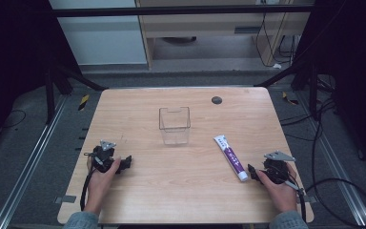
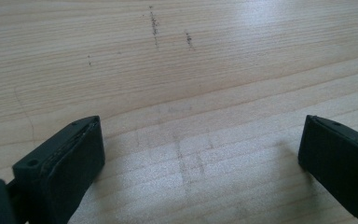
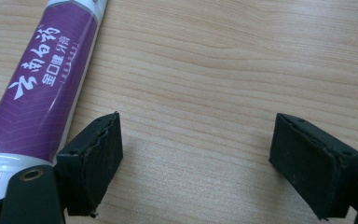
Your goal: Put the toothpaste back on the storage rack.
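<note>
A purple and white toothpaste tube (image 1: 230,157) lies flat on the wooden table (image 1: 181,200), right of centre, its cap end toward the near right. My right gripper (image 1: 253,172) rests on the table just beside that cap end, jaws wide open and nothing between them. In the right gripper view the tube (image 3: 42,84) lies outside the left jaw, and bare wood fills the gap of the gripper (image 3: 196,158). My left gripper (image 1: 125,162) rests at the table's near left, open over bare wood (image 2: 200,154). A clear plastic box (image 1: 174,125) stands upright at the table's middle.
A small dark round disc (image 1: 216,100) sits in the table top near the far edge. Metal rails (image 1: 33,157) run along both sides of the table, and cables (image 1: 333,157) trail over the floor at the right. Faint pencil marks (image 2: 154,23) cross the wood ahead of the left gripper.
</note>
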Demonstrator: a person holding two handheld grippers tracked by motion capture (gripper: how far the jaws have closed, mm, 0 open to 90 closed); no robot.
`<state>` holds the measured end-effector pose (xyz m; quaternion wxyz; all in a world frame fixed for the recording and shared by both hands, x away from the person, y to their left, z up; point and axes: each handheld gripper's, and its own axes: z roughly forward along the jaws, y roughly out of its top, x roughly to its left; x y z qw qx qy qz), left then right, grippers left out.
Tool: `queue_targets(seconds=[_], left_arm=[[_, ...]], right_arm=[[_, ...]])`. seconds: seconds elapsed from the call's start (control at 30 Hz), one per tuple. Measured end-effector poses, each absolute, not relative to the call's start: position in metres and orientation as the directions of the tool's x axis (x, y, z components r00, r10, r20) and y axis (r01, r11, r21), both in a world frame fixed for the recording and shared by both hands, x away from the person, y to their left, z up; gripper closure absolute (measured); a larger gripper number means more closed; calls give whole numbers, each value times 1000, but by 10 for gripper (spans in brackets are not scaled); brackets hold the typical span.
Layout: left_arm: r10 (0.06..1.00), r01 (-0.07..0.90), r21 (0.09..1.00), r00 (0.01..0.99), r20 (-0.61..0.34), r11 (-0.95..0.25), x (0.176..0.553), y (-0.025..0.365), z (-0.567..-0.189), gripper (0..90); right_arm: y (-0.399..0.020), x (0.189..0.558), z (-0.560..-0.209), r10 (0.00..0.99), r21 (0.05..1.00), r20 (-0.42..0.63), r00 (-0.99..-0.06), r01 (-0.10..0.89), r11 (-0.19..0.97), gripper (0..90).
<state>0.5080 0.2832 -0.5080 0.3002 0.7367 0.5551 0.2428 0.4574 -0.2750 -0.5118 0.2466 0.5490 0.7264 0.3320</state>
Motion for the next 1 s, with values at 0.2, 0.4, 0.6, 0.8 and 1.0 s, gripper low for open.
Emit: queue_targets(seconds=[0.2, 0.4, 0.6, 0.8, 1.0], left_arm=[[966, 675, 711, 259, 23, -198, 508, 283, -508, 0], [968, 676, 711, 250, 22, -191, 509, 282, -508, 0], [967, 676, 711, 255, 22, -194, 509, 282, -508, 0], [966, 675, 711, 258, 23, -198, 510, 282, -508, 0], [965, 674, 711, 262, 22, -199, 509, 283, -508, 0]], right_arm=[[-273, 460, -511, 957, 745, 14, -291, 642, 184, 122], [-273, 453, -494, 959, 738, 21, -282, 651, 176, 191], [-259, 454, -466, 946, 746, -2, -323, 629, 217, 266], [-230, 466, -436, 927, 753, -37, -372, 599, 270, 239], [-200, 477, -424, 918, 722, -63, -391, 617, 312, 215]])
